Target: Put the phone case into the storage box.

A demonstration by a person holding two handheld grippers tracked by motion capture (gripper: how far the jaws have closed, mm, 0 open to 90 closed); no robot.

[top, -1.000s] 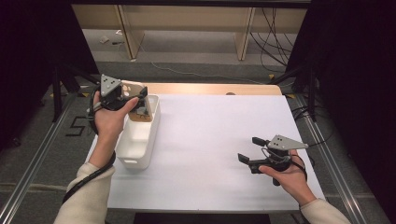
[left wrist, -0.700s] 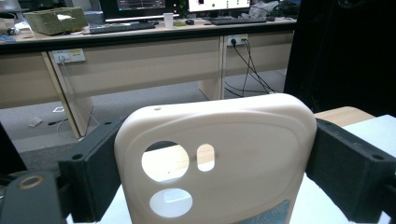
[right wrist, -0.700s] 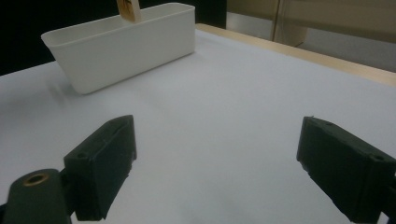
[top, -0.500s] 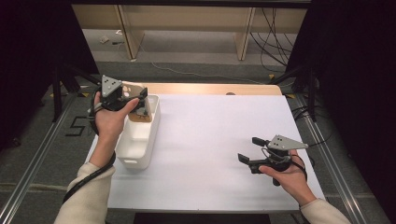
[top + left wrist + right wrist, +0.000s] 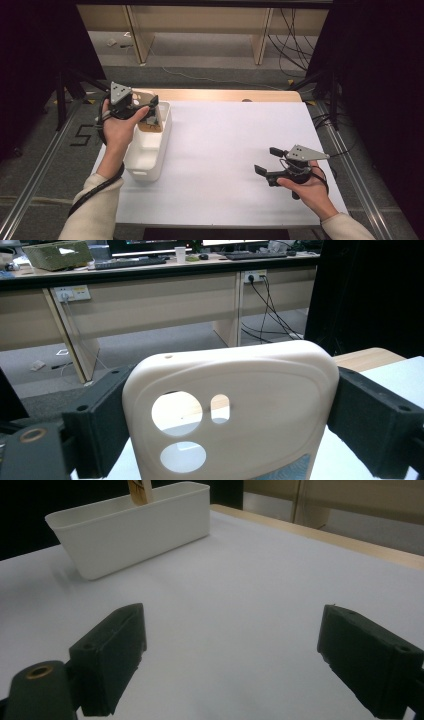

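A cream phone case with camera cut-outs stands between the jaws of my left gripper, which is shut on its two sides. In the high view that left gripper holds the phone case over the far end of a white rectangular bin at the table's left. My right gripper hovers over the right side of the white table. In its own view the right gripper is open with nothing between its jaws, and the bin lies farther off.
A wooden strip runs along the table's far edge. Metal rails flank the table on both sides. Beyond it are desk legs and cables on the floor. The table's middle is bare white surface.
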